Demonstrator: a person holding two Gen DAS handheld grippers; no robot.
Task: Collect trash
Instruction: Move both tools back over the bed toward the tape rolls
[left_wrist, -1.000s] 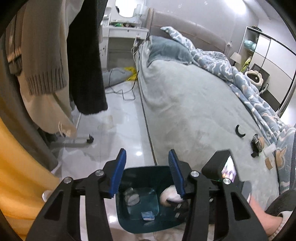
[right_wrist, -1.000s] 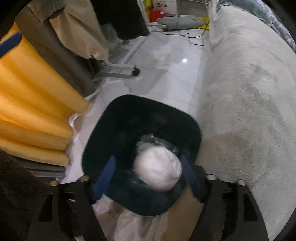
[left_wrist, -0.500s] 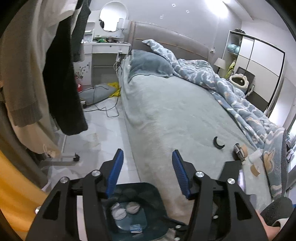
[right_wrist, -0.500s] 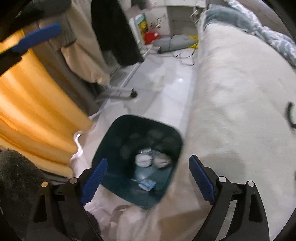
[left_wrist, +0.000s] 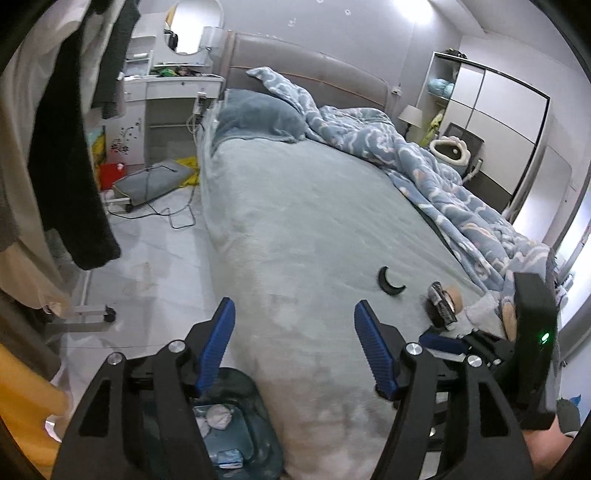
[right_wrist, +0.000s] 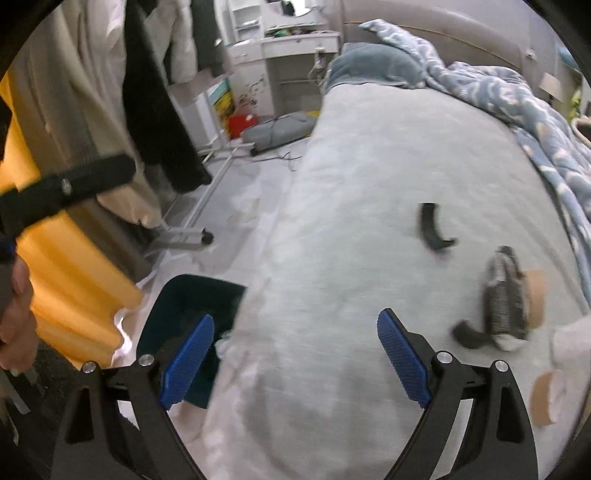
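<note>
While its jaws open, left tool (left_wrist: 293, 325) overhangs bed edge (left_wrist: 236, 280).

Over the near edge of the grey bed (right_wrist: 369, 166) the right gripper (right_wrist: 295, 360) stands wide with nothing between its jaws, the dark bin (right_wrist: 177, 306) on the floor just beside the bed, a black curved piece (right_wrist: 430, 229) and a crumpled wrapper (right_wrist: 502, 299) lying on it.

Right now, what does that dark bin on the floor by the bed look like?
The trash bin is dark teal, looks like plastic, with rounded corners and an open top. It stands upright on the pale floor, close against the side of the bed. Inside lie crumpled white paper wads and a small blue-and-white packet. Nothing grips it.
</note>
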